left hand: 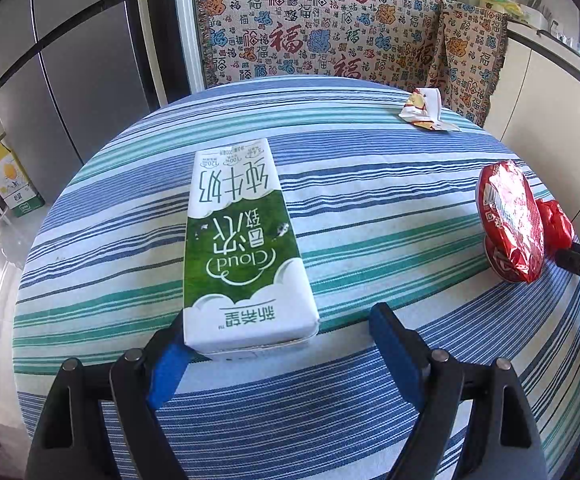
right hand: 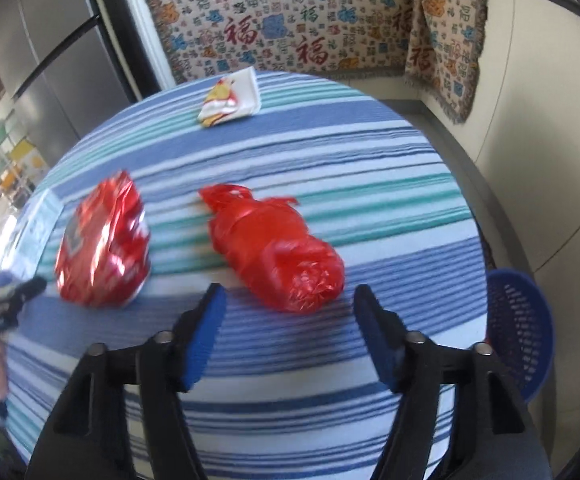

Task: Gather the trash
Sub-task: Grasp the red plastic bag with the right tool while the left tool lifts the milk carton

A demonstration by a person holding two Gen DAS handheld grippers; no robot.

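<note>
Four pieces of trash on a round table under a blue, teal and white striped tablecloth (left hand: 370, 200).

Nearest the left gripper (left hand: 278, 328): a white-and-green milk carton (left hand: 242, 248), lying flat, long side pointing away, green cloud print and Chinese lettering on top. Near end between the blue pads, leaning against the left one; right pad well clear, so released, nothing clamped.

Ahead of the right gripper (right hand: 290, 300): a crumpled red plastic bag (right hand: 278, 248), knotted at the far end, lying just beyond the fingertips. Jaws spread, not touching it.

To its left, a shiny red foil snack wrapper (right hand: 102, 240), puffed and creased. Near the far edge, a small white wrapper with red and yellow print (right hand: 230, 100).

Beside the table, low on the right: a blue mesh basket (right hand: 518, 328). Behind: a patterned fringed cloth (left hand: 322, 20) draped over furniture; on the left, a grey refrigerator (left hand: 70, 60).
</note>
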